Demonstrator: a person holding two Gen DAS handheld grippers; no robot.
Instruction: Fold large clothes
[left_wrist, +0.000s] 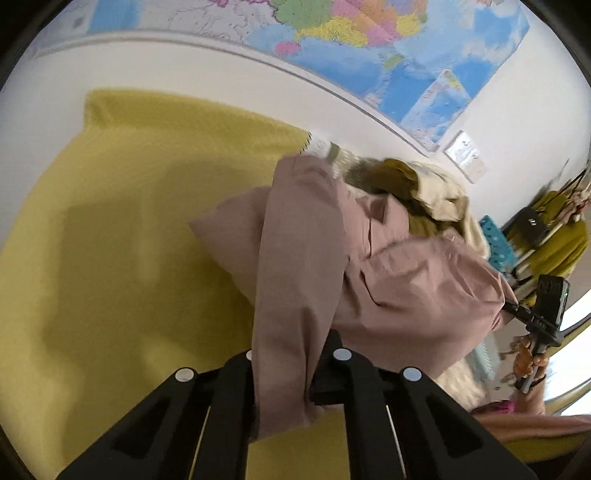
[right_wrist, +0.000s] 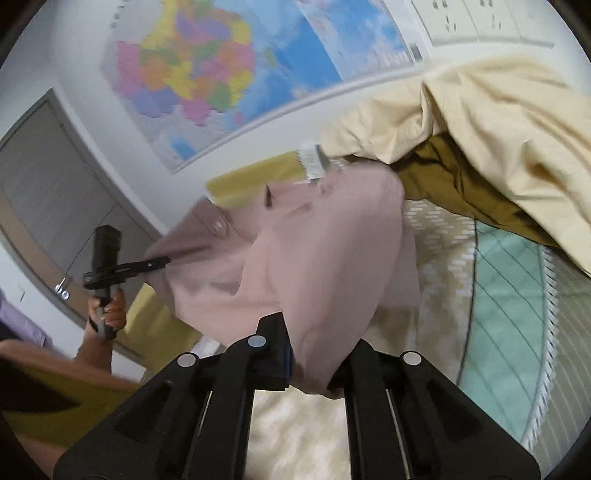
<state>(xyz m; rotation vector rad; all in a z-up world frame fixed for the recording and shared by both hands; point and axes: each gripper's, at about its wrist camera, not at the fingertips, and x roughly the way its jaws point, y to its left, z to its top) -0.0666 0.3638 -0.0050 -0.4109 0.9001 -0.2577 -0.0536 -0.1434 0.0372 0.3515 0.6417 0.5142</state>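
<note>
Setting: a domestic room, most likely a bedroom or living room. Evidence: large coloured wall map (right_wrist: 221, 74) pinned on a white wall (left_wrist: 184, 70); yellow textured bedcover or sofa cover (left_wrist: 129, 221) as the work surface; heap of loose clothes, cream fabric (right_wrist: 498, 122) over mustard fabric (right_wrist: 454, 184); pale patterned rug (right_wrist: 443, 240) on the floor; grey cupboard door (right_wrist: 48, 184); bank of wall sockets (right_wrist: 472, 22); stacked books (left_wrist: 524, 254) on a side shelf.

Soft, even daylight; a window (left_wrist: 576, 325) glares white at three o'clock. Motion blur smears both fisheye views, edges bowed.
</note>
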